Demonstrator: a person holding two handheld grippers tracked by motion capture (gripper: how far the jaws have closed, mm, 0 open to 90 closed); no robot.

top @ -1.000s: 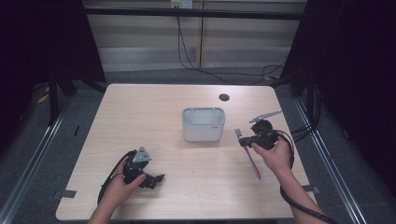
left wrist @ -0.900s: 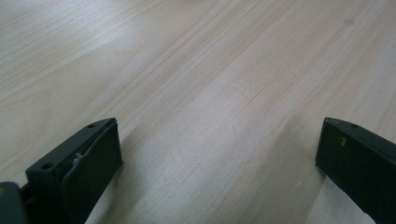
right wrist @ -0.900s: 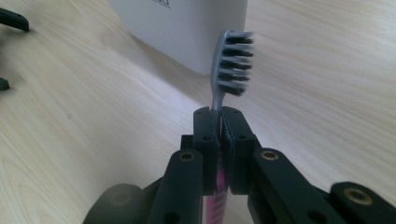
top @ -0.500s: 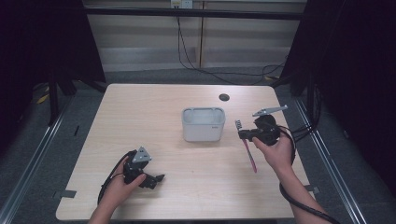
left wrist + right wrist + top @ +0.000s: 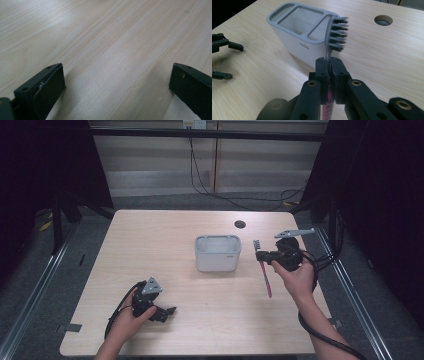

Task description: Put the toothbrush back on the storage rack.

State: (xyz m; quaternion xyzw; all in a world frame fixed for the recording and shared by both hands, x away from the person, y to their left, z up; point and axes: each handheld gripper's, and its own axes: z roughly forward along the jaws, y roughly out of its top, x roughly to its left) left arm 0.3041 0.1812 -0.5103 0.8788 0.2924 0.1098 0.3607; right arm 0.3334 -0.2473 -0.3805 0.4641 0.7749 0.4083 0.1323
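Pink toothbrush [image 5: 264, 270] higher off table [image 5: 150, 240].

A light wooden table [image 5: 165, 245] carries a round cable hole [image 5: 240, 224] near its far edge. Beyond the table, black cables [image 5: 210, 180] hang down a pale wall panel [image 5: 150, 170].

In the right gripper view, the toothbrush [image 5: 336, 32] handle below the neck is hidden between the closed jaws; only a pink strip shows through the gap, cut off by the bottom edge. The lettering on the grey holder [image 5: 297, 32] is too small to read, and the holder's far wall hides behind its rim. In the left gripper view both jaws are cut off by the bottom edge. In the high view the person's forearms leave the frame at the bottom
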